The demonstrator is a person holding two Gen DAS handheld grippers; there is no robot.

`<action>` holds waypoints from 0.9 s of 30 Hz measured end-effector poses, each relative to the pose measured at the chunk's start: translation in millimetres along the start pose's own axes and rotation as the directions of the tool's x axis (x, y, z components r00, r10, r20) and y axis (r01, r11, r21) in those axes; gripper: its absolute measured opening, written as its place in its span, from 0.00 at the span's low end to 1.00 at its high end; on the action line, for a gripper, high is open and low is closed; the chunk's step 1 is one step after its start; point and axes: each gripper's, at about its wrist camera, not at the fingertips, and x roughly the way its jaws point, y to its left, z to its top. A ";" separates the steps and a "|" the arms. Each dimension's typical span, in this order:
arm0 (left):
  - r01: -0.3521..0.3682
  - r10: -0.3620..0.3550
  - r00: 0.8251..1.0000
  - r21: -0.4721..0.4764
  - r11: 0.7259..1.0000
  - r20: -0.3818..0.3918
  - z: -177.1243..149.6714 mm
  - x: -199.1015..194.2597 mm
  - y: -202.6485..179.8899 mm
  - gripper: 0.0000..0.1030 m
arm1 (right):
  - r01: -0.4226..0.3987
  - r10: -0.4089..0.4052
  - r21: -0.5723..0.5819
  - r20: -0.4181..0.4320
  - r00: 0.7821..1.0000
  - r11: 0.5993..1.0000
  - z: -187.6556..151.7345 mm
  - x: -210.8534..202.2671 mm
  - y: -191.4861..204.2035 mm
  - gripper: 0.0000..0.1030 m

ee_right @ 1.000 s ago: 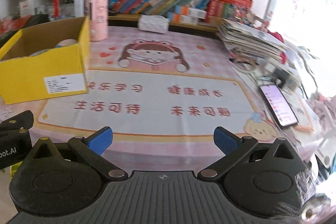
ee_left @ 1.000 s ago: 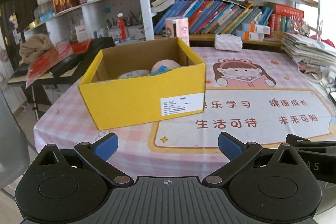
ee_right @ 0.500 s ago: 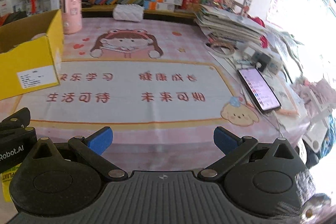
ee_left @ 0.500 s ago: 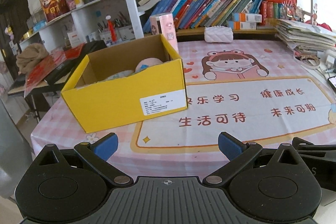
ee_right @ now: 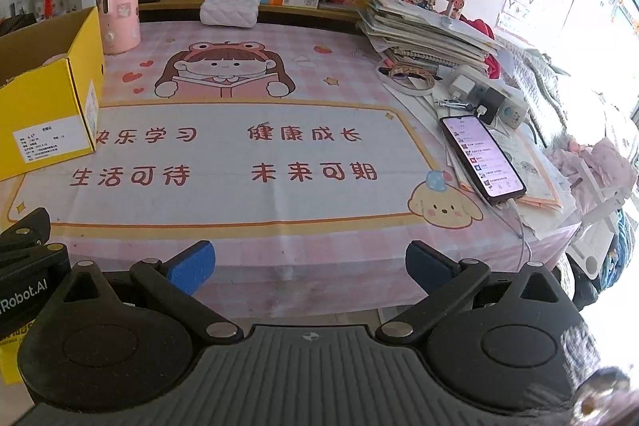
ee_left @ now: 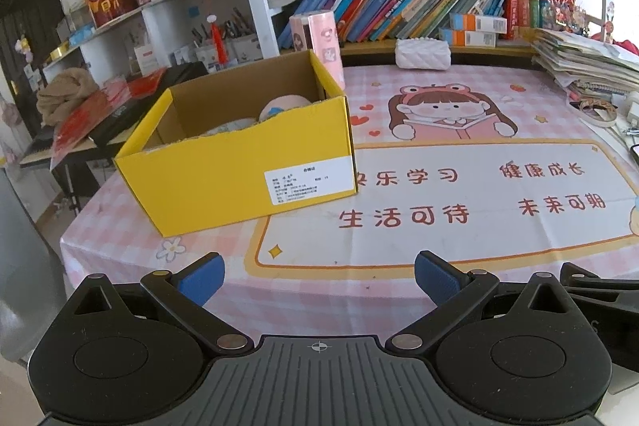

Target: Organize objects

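A yellow cardboard box [ee_left: 239, 170] stands on the left of the pink table mat [ee_left: 479, 194], open at the top. A pink round object [ee_left: 283, 106] and pale items lie inside, partly hidden by the front wall. The box also shows in the right wrist view [ee_right: 48, 106] at the far left. My left gripper [ee_left: 317, 276] is open and empty, at the table's near edge, in front of the box. My right gripper [ee_right: 309, 262] is open and empty, at the near edge of the mat [ee_right: 255, 154].
A pink cylinder [ee_left: 319, 38] stands behind the box. A white quilted case [ee_left: 423, 54] lies at the back. A lit phone [ee_right: 481, 158], chargers [ee_right: 487, 98] and a stack of papers [ee_right: 423, 34] crowd the right side. Bookshelves [ee_left: 399, 6] rise behind.
Both grippers have drawn back from the table and turned rightward; the box has shifted left in both views. Both jaws stay open and empty.
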 end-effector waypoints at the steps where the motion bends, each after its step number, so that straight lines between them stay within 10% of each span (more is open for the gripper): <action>1: 0.001 -0.001 1.000 0.000 1.000 -0.004 -0.5 0.3 -0.2 0.99 | 0.001 -0.001 0.000 -0.003 1.000 1.000 -0.4 0.3 0.0 1.00; 27: -0.008 0.007 1.000 -0.015 1.000 -0.019 -2.5 -4.5 2.7 0.99 | 0.004 -0.004 -0.005 -0.005 1.000 1.000 -3.6 -5.7 0.1 0.98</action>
